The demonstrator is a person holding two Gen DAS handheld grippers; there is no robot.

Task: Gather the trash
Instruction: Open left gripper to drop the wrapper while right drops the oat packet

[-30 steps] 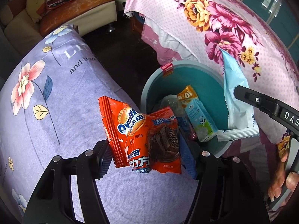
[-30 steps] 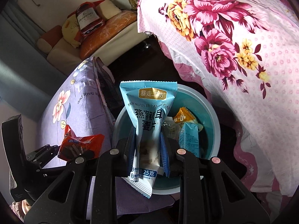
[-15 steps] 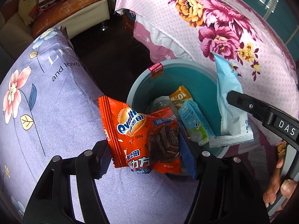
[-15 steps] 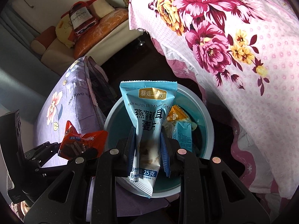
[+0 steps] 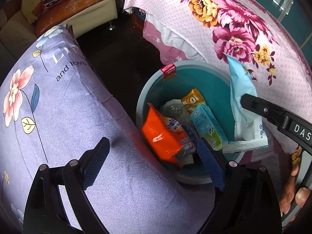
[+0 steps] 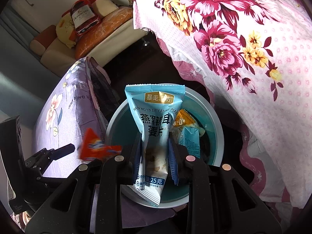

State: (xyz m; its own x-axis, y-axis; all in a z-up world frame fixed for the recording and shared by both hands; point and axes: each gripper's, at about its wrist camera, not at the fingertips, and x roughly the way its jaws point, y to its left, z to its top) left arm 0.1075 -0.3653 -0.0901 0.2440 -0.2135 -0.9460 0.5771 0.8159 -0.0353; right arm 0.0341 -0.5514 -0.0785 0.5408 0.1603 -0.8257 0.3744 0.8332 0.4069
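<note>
Left gripper [image 5: 152, 159] has just sprung its jaws wide, nothing between them, orange Ovaltine packet [image 5: 163, 134] dropping blurred at the teal bin's [image 5: 195, 72] near rim, while right gripper [image 6: 156, 156] pinches the light-blue snack pouch [image 6: 154, 128] over the bin.

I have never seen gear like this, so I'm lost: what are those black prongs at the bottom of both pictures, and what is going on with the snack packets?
No robot here: a person holds a two-finger claw in each hand, each with a wide-angle camera looking along its fingers. So each picture is one claw's own view.

In the left view, the left claw has just been opening; nothing is between its fingers, and the orange packet, blurred, looks to be dropping into the bin. A milk carton and other wrappers already lie there.

In the right view, the right claw is shut on the light blue packet, above the same bin.

The bin stands on a dark floor between a purple flowered cushion and a pink flowered cloth.
</note>
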